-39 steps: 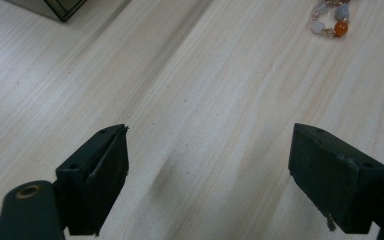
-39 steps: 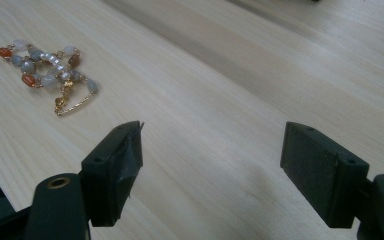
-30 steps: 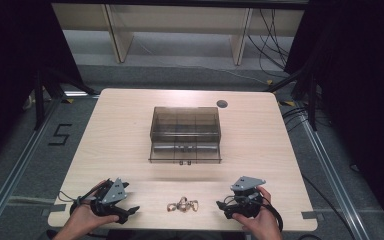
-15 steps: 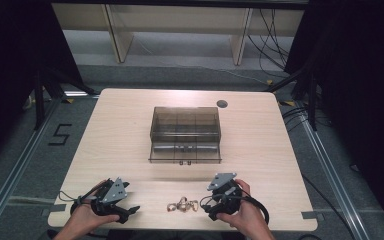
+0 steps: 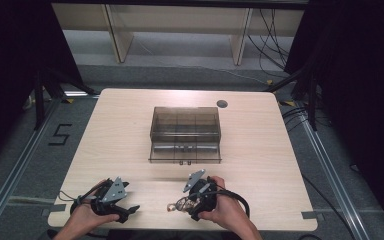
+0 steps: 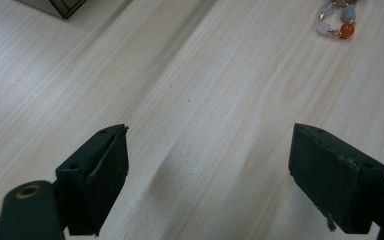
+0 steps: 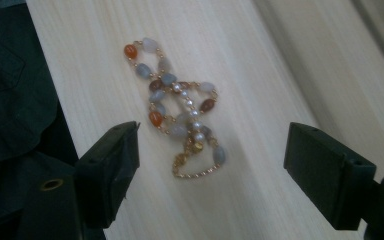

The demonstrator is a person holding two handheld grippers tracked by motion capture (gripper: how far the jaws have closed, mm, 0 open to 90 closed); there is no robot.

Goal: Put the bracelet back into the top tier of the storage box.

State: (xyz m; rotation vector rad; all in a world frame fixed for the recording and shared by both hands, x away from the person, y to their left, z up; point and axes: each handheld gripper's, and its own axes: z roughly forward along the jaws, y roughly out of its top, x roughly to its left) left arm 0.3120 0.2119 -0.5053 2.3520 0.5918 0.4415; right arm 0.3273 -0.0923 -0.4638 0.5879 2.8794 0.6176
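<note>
We are counting one beaded bracelet of orange, grey and white stones (image 7: 180, 117), one smoky transparent plastic drawer box (image 5: 185, 134) and two black claws on the pale wooden counter (image 5: 260, 140).

Orange, grey, pearl-white bead bracelet (image 7: 180, 110)

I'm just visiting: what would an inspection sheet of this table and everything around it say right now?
Surface: pale wooden table, with a dark round hole near the far edge.
Job's things: beaded bracelet lying bunched near the front edge; smoky clear compartment box at the middle.
Clutter: nothing seen.
Grippers: left gripper open over bare wood; right gripper open, its fingers either side of the bracelet, not touching it.
Cables: a black cable loops from the right gripper; more lie on the floor behind.
Surroundings: grey floor, metal rails, a 5 marked at left.
</note>
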